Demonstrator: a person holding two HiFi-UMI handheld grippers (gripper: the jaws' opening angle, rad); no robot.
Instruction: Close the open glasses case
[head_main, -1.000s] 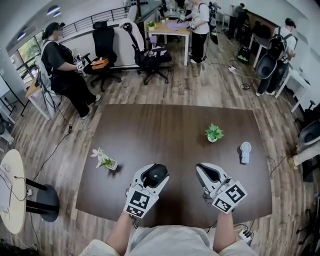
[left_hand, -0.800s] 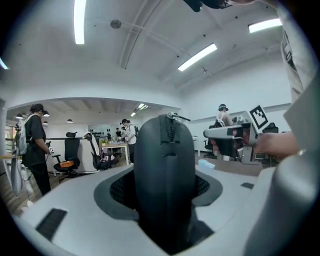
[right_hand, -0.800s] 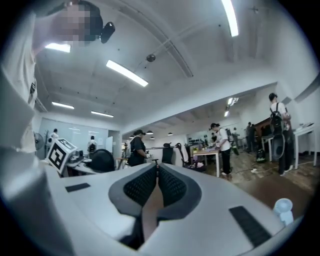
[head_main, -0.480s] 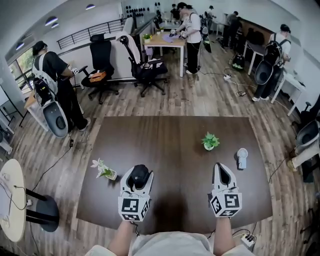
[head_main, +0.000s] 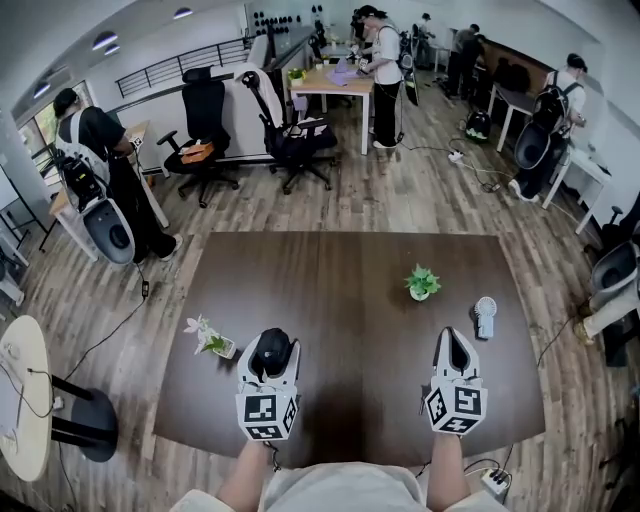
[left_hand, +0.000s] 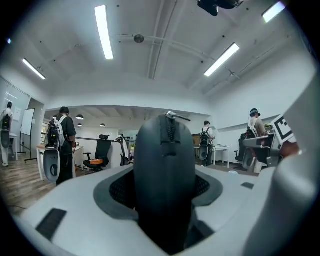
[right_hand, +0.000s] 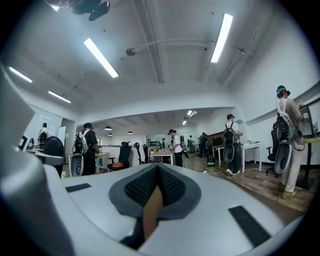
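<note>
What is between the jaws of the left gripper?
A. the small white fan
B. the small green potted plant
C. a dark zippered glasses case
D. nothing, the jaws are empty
C: in the left gripper view the dark zippered glasses case stands upright between the two jaws of the left gripper, its zipper running up the middle.

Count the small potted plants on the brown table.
2. The left plant stands near the table's left edge; the right plant stands right of centre.
</note>
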